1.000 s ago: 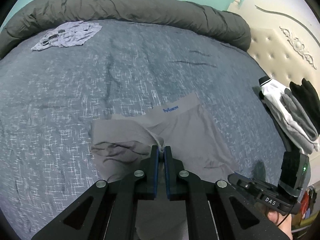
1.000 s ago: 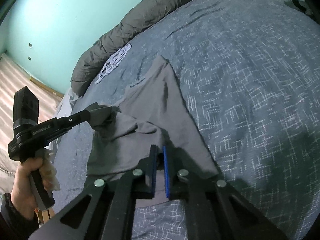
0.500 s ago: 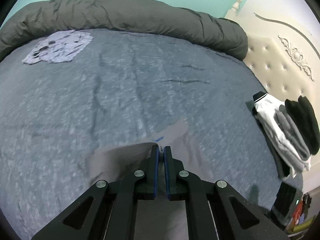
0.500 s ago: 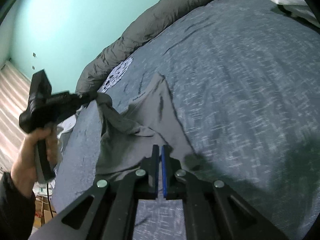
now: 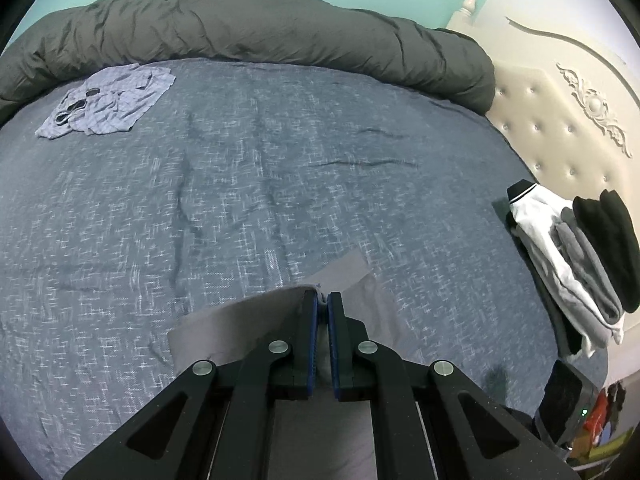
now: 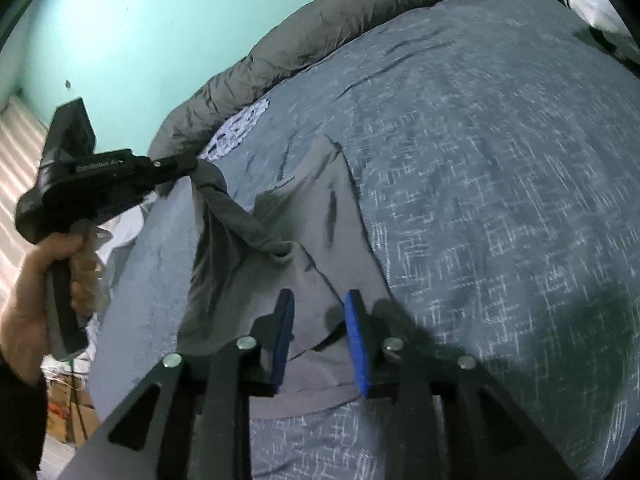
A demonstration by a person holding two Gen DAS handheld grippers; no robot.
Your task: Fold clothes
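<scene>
Grey boxer shorts (image 6: 320,216) lie on the blue bed sheet (image 6: 480,160). My left gripper (image 5: 323,300) is shut on a pinch of the shorts' edge and holds it lifted off the bed; the right wrist view shows it (image 6: 188,166) with the cloth hanging from it in a twisted strand. The shorts (image 5: 240,320) drape below its fingers. My right gripper (image 6: 318,302) is open, its blue pads hovering over the near part of the shorts, holding nothing.
A rolled dark grey duvet (image 5: 280,36) runs along the far bed edge. A light blue patterned garment (image 5: 104,100) lies far left. A stack of folded clothes (image 5: 576,260) sits at the right by the cream headboard (image 5: 560,112).
My right gripper has opened and let go of the shorts. My left gripper has lifted its pinched edge higher and away from the bed.
</scene>
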